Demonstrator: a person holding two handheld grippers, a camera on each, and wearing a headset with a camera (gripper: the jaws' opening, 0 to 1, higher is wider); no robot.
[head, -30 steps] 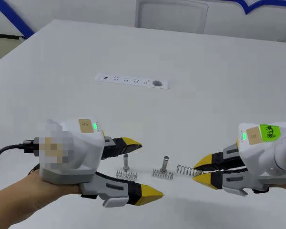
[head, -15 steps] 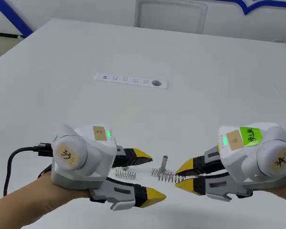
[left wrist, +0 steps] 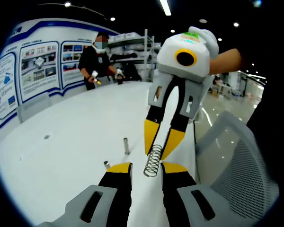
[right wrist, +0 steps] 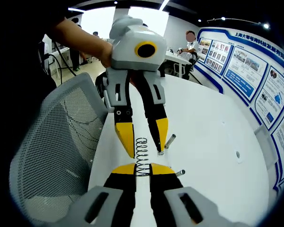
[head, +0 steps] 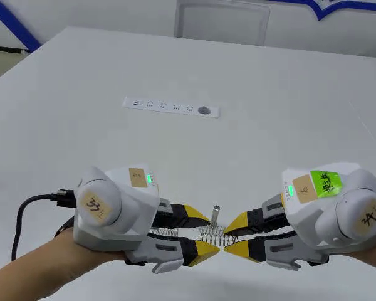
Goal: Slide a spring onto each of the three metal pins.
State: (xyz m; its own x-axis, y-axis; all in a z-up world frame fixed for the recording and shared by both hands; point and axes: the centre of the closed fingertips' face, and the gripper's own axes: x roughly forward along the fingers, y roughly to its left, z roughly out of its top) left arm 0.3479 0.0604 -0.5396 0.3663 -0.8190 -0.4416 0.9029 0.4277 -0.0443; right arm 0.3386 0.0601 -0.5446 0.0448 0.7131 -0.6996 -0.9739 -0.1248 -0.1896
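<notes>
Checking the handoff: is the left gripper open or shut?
Open. The left gripper has its yellow jaws apart either side of the spring that the right gripper holds.

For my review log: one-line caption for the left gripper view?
Right gripper holds a spring toward the open left fingers; two pins stand nearby.
</notes>
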